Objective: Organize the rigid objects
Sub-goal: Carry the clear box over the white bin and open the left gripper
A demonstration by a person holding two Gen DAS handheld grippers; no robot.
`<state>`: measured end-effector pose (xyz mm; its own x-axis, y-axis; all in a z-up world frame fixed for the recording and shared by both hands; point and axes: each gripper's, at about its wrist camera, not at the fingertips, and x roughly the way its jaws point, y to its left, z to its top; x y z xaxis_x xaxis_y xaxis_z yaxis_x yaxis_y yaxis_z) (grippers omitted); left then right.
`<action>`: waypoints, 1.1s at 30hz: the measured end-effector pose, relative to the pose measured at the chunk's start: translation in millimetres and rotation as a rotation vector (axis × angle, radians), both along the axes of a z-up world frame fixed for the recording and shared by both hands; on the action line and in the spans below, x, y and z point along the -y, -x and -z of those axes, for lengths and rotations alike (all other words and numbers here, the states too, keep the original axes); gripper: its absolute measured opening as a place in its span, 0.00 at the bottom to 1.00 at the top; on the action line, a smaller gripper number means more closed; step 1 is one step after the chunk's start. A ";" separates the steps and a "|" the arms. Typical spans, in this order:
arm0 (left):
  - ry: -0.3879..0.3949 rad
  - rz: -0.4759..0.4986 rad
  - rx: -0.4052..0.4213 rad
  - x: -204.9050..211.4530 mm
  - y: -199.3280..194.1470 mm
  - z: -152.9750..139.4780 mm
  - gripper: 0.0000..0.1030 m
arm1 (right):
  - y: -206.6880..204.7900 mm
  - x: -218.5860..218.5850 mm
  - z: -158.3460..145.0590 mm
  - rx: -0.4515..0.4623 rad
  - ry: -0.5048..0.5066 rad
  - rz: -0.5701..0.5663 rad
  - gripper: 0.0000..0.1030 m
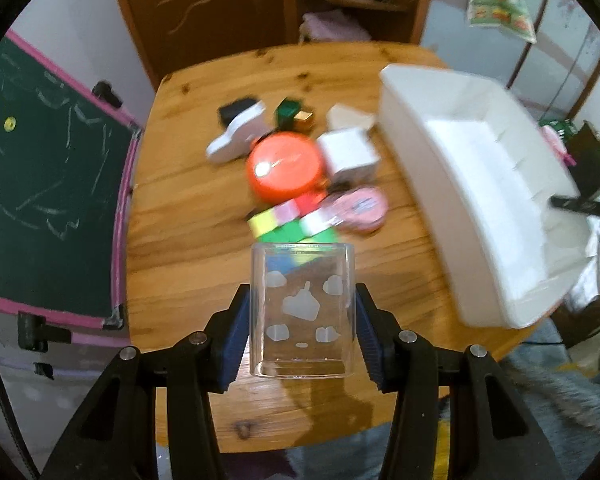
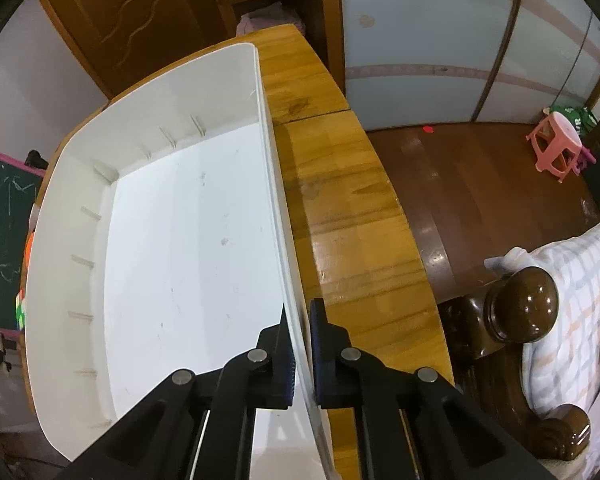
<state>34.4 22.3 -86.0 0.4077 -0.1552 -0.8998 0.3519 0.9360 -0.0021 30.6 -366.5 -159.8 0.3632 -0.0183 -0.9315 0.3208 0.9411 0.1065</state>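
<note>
**Left tool carries clear box; right tool pinches bin wall**

Left tool [image 1: 303, 322]: both blue pads pressed against the two sides of a clear plastic box [image 1: 302, 312], printed with pale cloud-like shapes. The box is pinched between the pads, open end toward the camera, and sits above the wooden counter [image 1: 180, 208], its shadow falling on the wood below.

Beyond the box, a cluster of items lies mid-counter, blurred: a colour cube [image 1: 288, 220] with yellow, pink, green and white faces just behind the box; a round orange container [image 1: 286, 168]; a pink oval case [image 1: 358, 210] to the right of the cube; a white cube-shaped box [image 1: 350, 154]; a white object with a black part [image 1: 236, 132]; a small green box [image 1: 288, 112] beside something gold. Items touch or overlap one another; exact contacts cannot be read through the blur.

White bin [image 1: 416, 152] stands at the right side of the counter, tilted in view, interior bare, ribs along the inner wall.

Right tool [image 2: 303, 354]: jaws pressed together on the bin's near long wall [image 2: 278, 208], one pad inside, one outside. The thin wall is pinched between them.

Surroundings: chalkboard [image 1: 48, 184] at left, wooden door behind, pink stool [image 2: 556, 144] on the floor.
</note>
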 end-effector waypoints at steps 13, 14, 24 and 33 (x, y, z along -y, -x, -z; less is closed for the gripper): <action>0.256 0.183 0.088 102.6 -2.9 -85.3 0.51 | 12.7 2.1 9.3 0.009 -0.048 -0.011 0.04; 0.267 0.193 0.087 110.3 -4.7 -86.6 0.51 | 13.6 2.9 9.4 0.011 -0.057 -0.012 0.04; 0.275 0.216 -0.008 178.4 -37.3 -57.1 0.51 | 17.3 10.3 9.8 0.020 -0.126 0.011 0.06; 0.190 0.229 -0.043 217.7 -39.9 -21.3 0.51 | 19.2 19.7 13.6 0.037 -0.224 0.019 0.10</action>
